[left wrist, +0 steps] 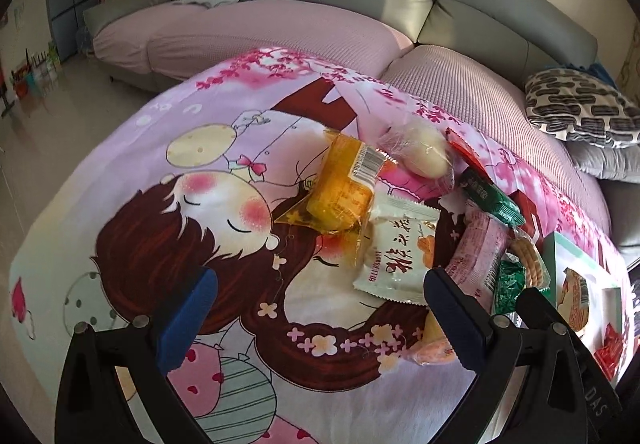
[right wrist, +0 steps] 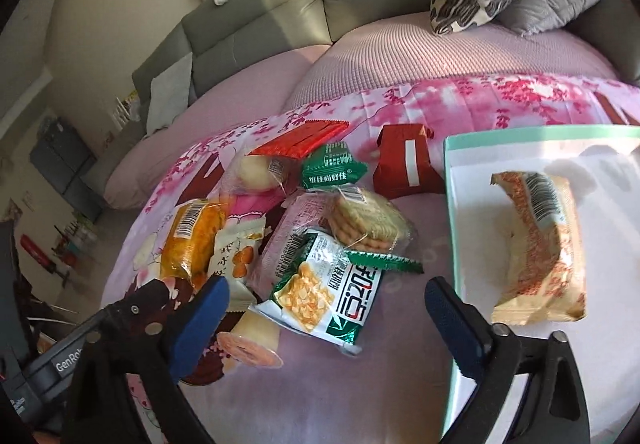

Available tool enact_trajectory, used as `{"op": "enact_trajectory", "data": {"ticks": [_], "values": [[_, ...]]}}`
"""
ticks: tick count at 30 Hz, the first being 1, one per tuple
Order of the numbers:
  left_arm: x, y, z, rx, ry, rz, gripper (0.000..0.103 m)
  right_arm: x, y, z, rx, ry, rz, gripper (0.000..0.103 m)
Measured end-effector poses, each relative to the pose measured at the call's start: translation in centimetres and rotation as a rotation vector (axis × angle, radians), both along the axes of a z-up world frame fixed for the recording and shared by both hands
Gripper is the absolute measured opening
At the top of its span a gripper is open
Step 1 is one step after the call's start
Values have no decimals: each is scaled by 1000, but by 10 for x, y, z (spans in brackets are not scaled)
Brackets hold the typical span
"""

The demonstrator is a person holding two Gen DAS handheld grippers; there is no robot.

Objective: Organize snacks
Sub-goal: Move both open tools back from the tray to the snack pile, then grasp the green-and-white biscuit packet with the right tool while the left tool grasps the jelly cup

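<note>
Left wrist view: left gripper (left wrist: 320,304) spread, empty, above the cartoon-print cloth (left wrist: 200,171). The white packet (left wrist: 394,248) with black Chinese brush lettering lies just beyond its right finger, in the snack pile.

Right wrist view: "GenRob" is partly legible on the other tool. Right gripper (right wrist: 326,308) spread, empty; the green-white cracker packet (right wrist: 332,292) lies between its fingers, untouched. Right of that packet, the white tray (right wrist: 460,228) holds one barcoded orange-speckled packet (right wrist: 540,244).

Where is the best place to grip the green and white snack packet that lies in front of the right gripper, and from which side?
Probably the crimped near end of the green and white packet, approached from above. It lies flat on the cloth, so the thin sealed edge suits the open right gripper better than its puffed middle.
</note>
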State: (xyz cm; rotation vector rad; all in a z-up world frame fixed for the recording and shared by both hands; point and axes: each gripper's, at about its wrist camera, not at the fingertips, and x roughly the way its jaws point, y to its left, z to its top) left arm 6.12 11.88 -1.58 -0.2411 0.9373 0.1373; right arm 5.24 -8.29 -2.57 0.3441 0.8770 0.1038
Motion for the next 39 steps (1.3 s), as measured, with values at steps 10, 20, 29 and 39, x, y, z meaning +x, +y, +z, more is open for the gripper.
{"op": "enact_trajectory", "data": {"ticks": [10,20,29,39], "values": [[3,-2,-14,-12,55,-30,103,4,5,-11,1,20,3,82],[2,-1,-23,-38,90,-25,103,3,4,-12,-18,32,2,70],[3,-7,-25,-39,106,-32,103,0,0,-12,-52,52,21,58],[2,-18,-25,-46,115,-64,103,-7,3,-11,-97,78,59,57]]}}
